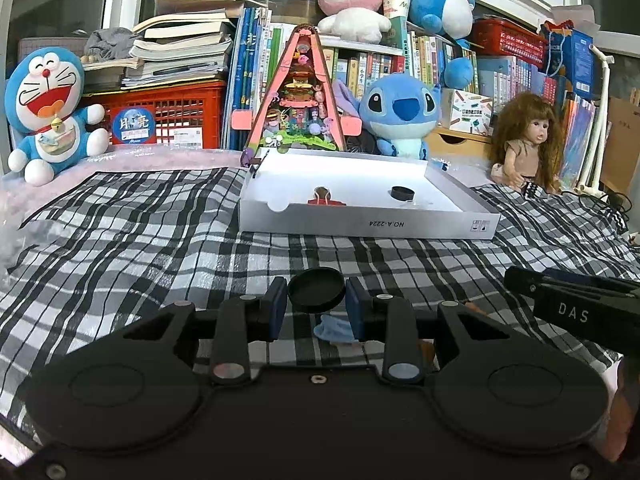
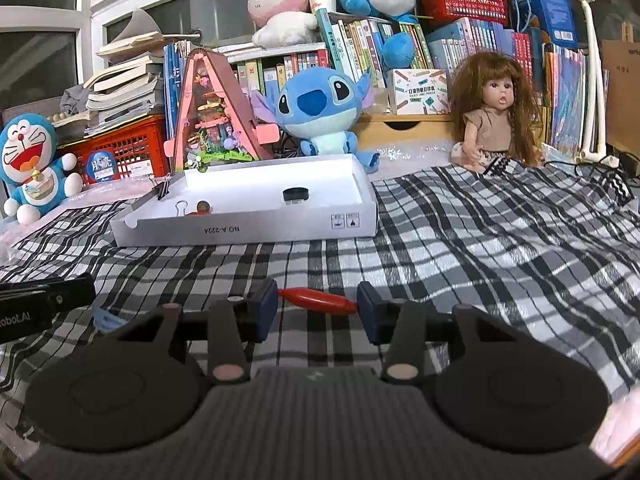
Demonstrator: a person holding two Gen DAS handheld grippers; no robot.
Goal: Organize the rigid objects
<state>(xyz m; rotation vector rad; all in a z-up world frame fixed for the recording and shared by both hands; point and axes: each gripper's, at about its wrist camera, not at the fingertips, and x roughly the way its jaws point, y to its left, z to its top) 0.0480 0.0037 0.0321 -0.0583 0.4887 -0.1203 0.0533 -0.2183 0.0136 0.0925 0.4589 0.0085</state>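
Note:
My left gripper [image 1: 316, 305] is shut on a flat round black lid [image 1: 316, 288], held just above the checked cloth. In the right wrist view my right gripper [image 2: 318, 307] is shut on a slim red spindle-shaped piece [image 2: 316, 299], which spans crosswise from pad to pad. Beyond both stands an open white box [image 1: 360, 222] [image 2: 240, 234]. It holds a small black jar [image 1: 401, 193] [image 2: 295, 194], a small red figure [image 1: 325, 197] [image 2: 202, 208] and a binder clip [image 2: 182, 208]. Another black binder clip [image 2: 164, 190] is fixed on its left wall.
A light blue scrap [image 1: 334, 330] lies on the cloth under my left gripper. Behind the box stand a pink triangular model house [image 1: 298, 92], a blue plush [image 1: 400, 114], a doll [image 1: 524, 140] and a blue-and-white cat plush [image 1: 48, 112]. Books and red crates fill the back.

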